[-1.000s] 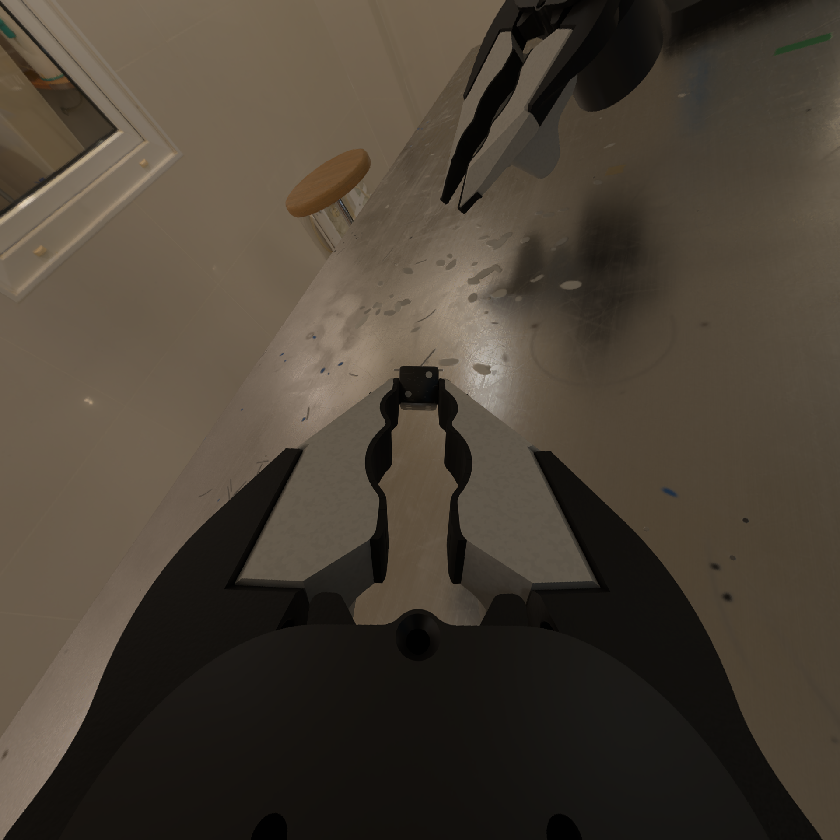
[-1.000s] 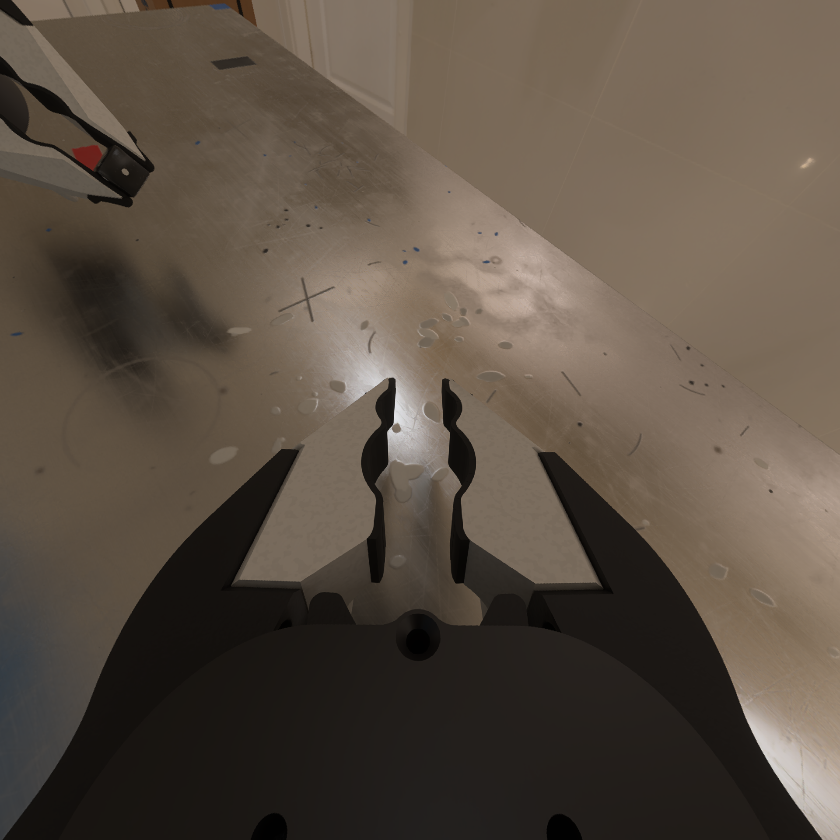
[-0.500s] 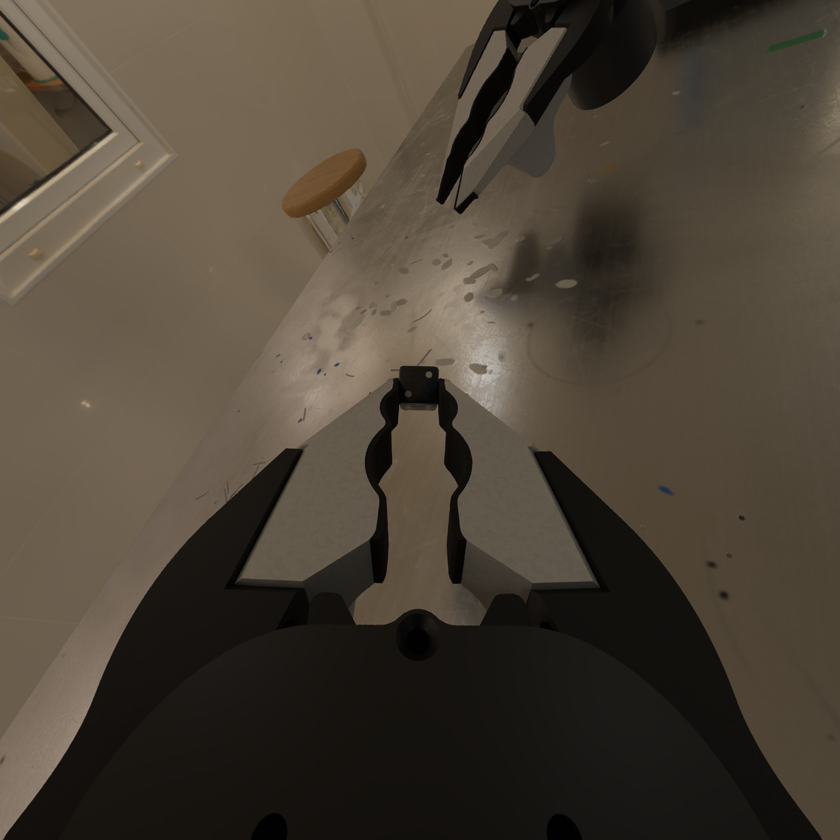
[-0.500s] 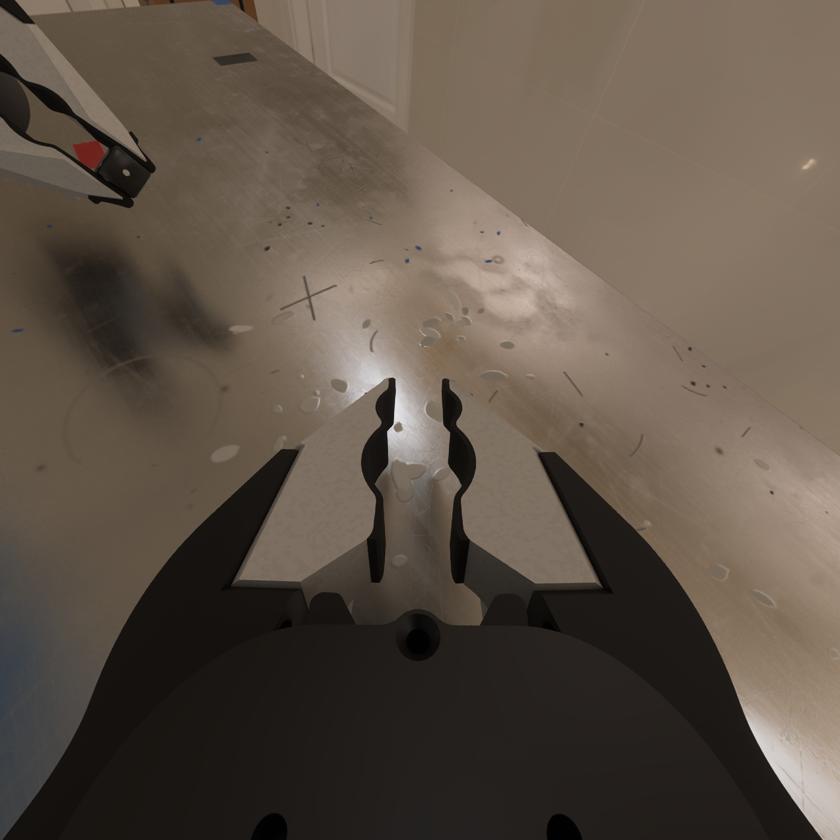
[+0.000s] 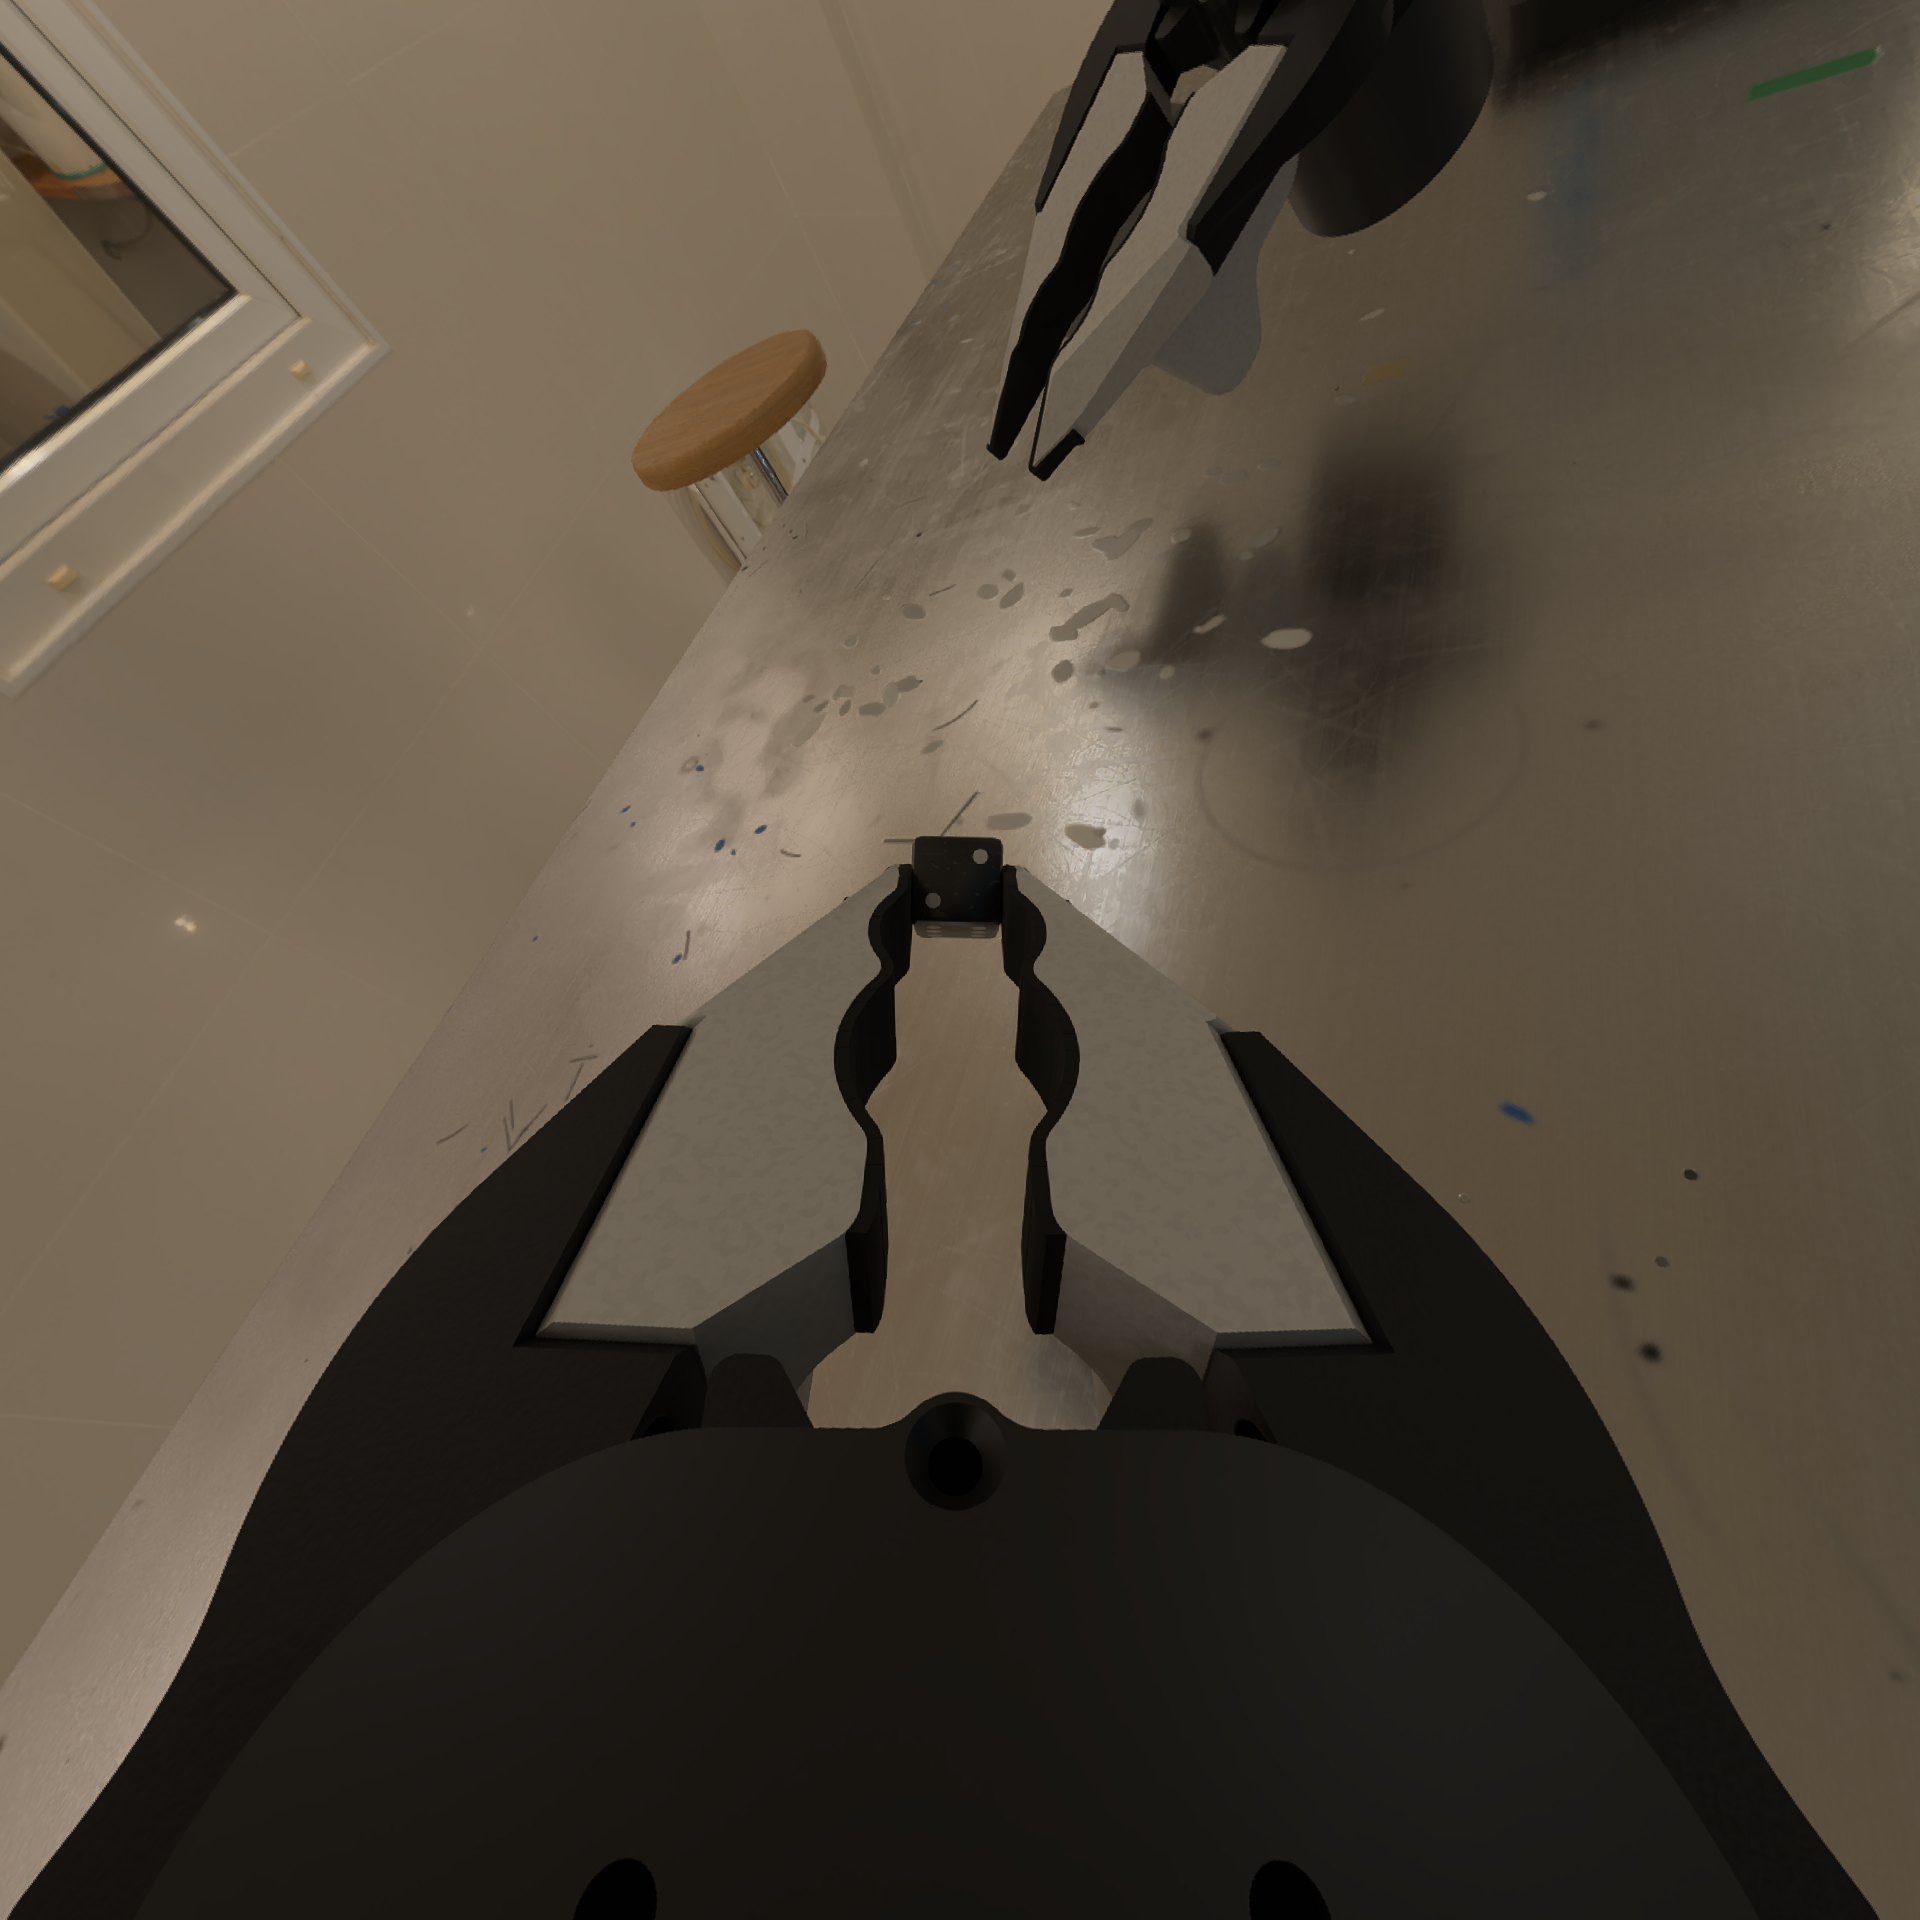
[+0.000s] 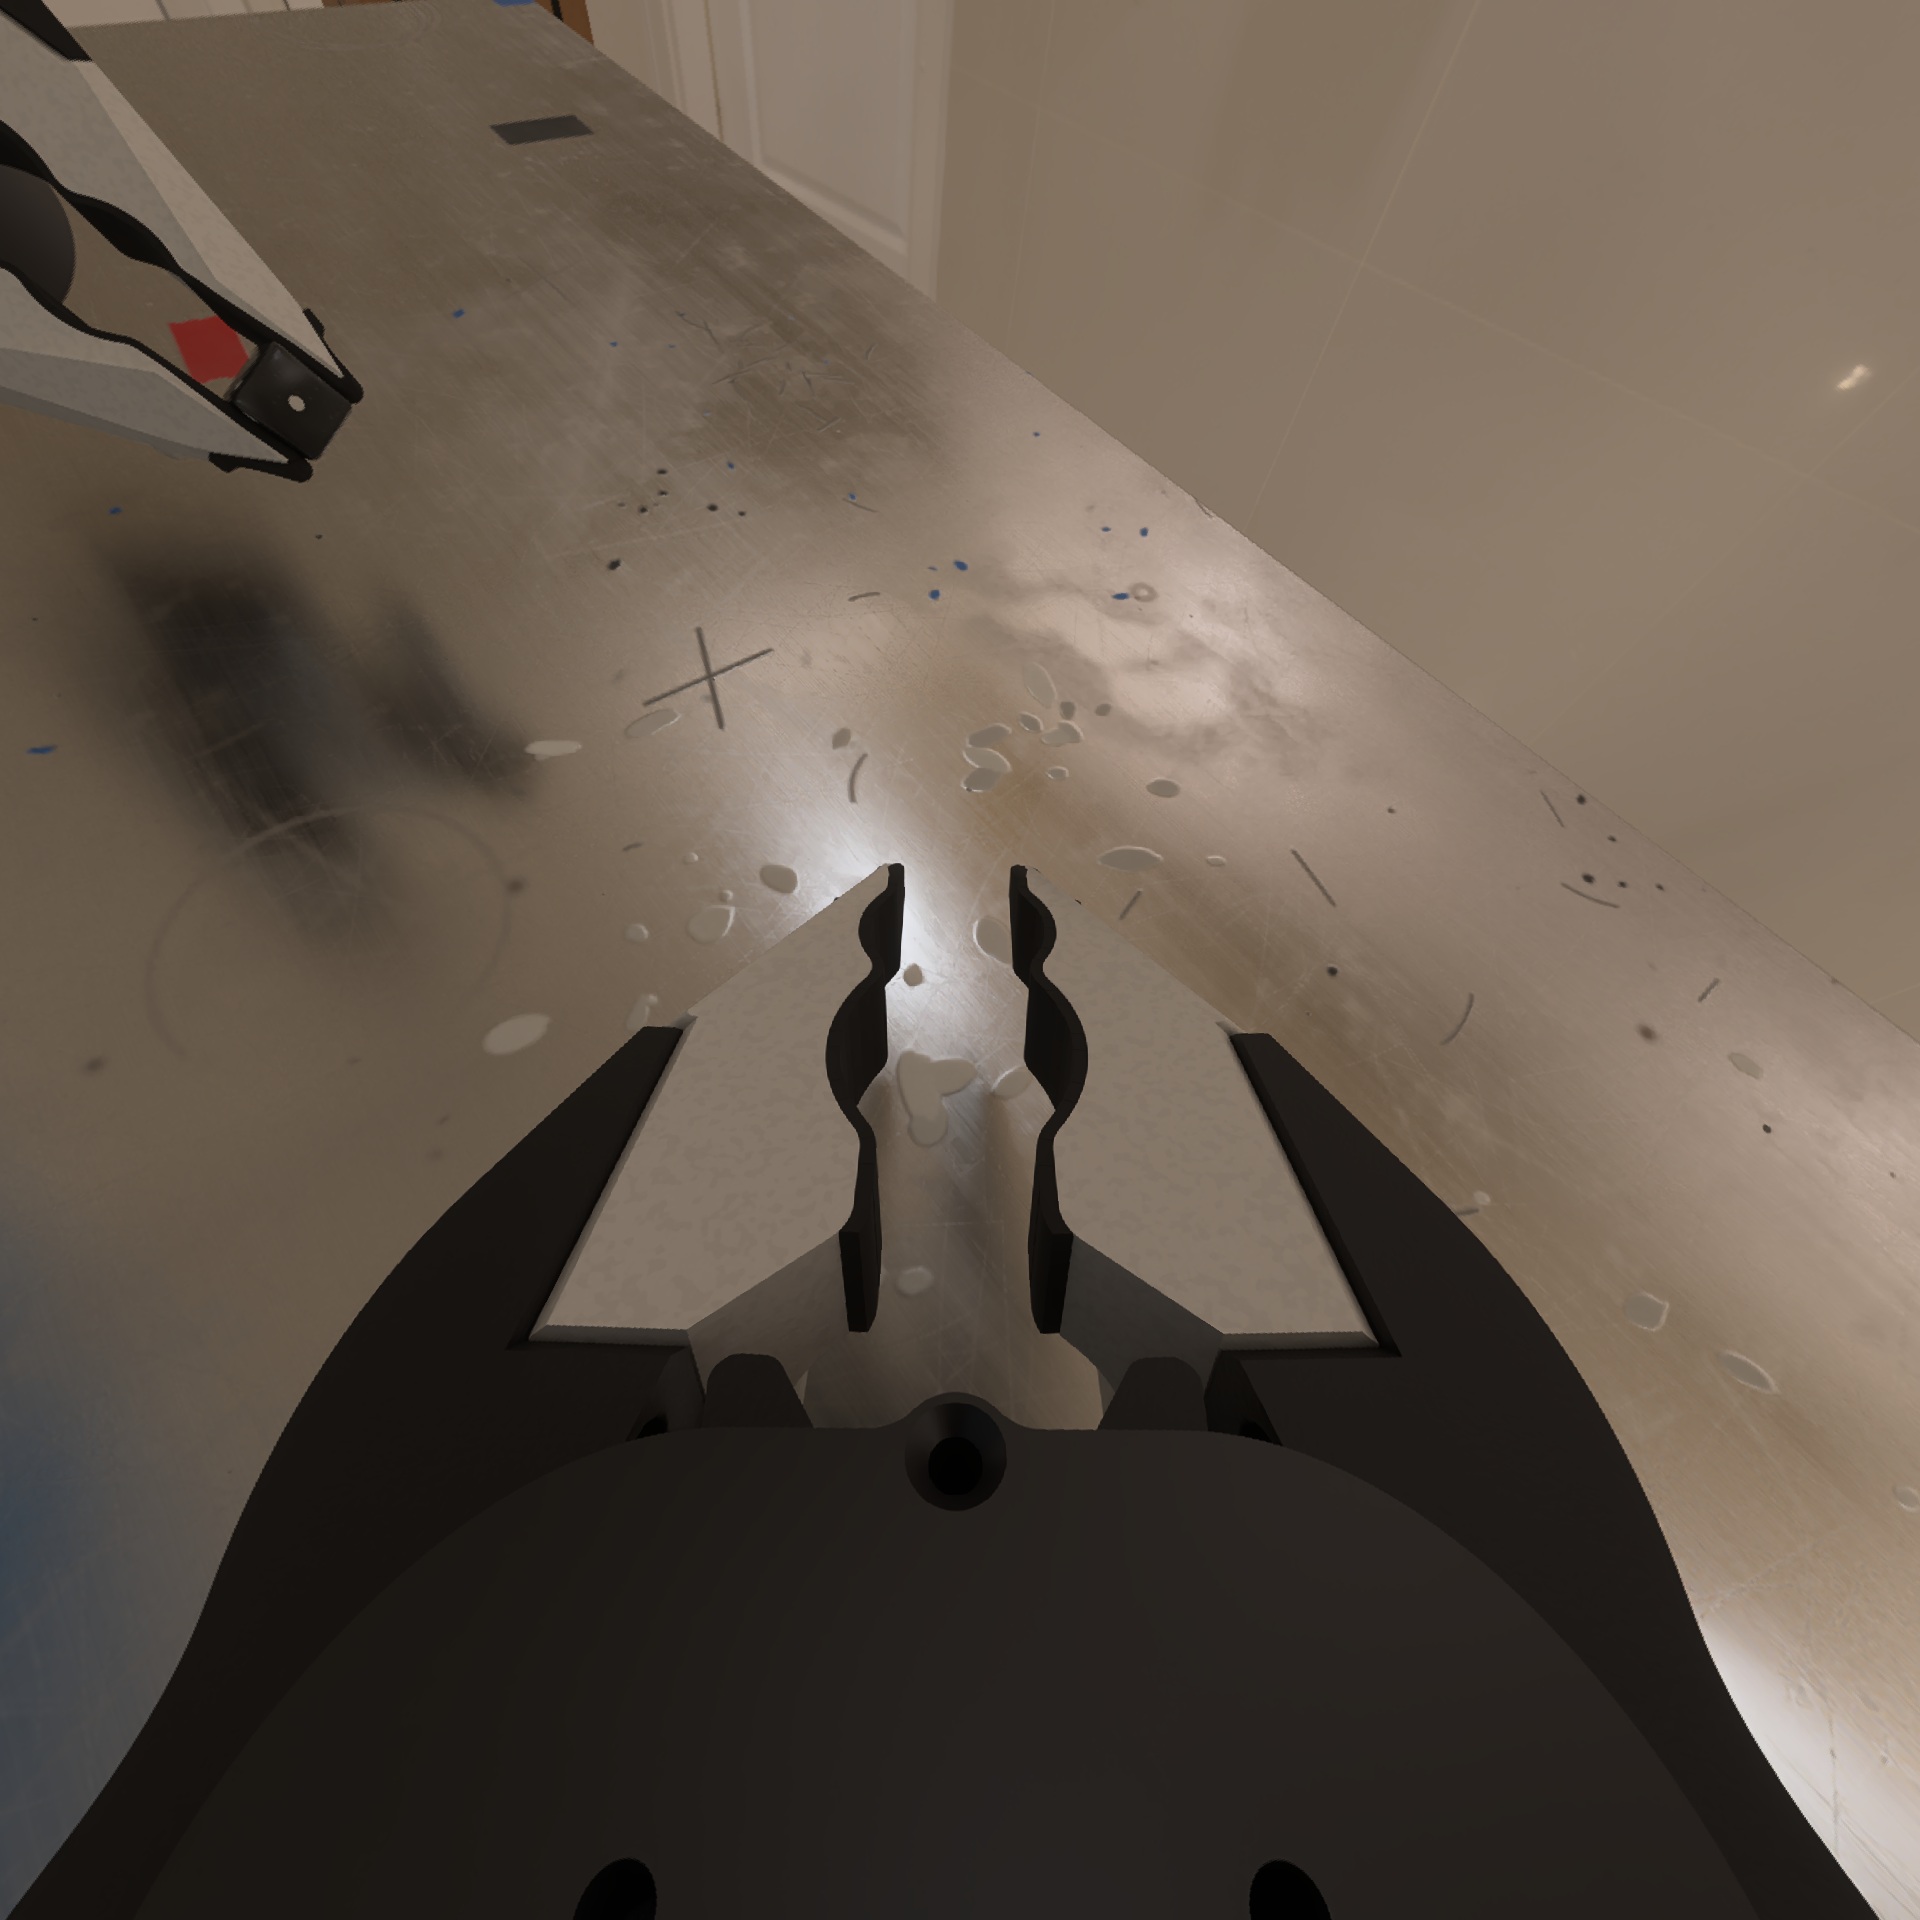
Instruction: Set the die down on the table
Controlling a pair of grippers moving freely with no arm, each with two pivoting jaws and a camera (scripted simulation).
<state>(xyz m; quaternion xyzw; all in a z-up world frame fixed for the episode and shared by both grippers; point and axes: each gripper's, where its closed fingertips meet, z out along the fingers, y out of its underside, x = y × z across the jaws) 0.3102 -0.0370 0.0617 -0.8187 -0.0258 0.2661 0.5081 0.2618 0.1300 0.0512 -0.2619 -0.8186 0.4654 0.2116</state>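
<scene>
**Q:** State of the left claw point(image 5: 958, 899)?

**A:** Narrow, clamped on the small black cube-shaped die with white pips point(image 5: 958, 891). The die sits at the very tips, pinched on two opposite sides, one pip face toward the camera. In the right wrist view the same claw point(image 6: 272, 424) enters from the upper left with the die point(image 6: 289, 400) at its tips, held above the surface — not touching it.

**Q:** And the right claw point(image 6: 956, 894)?

**A:** Parted to a moderate gap, nothing between the fingers. It hangs over a bright glare patch on the scratched, paint-flecked grey metal desk point(image 6: 1299, 831). In the left wrist view it point(image 5: 1034, 457) shows at the top, tips pointing down toward the desk point(image 5: 1558, 935), well apart from the die.

**Q:** Surroundings?

**A:** A round wooden-topped stool on metal legs point(image 5: 730, 424) stands just beside the desk's far edge. A white-framed window point(image 5: 135, 343) occupies the upper left — beyond it, detail is unclear.
</scene>
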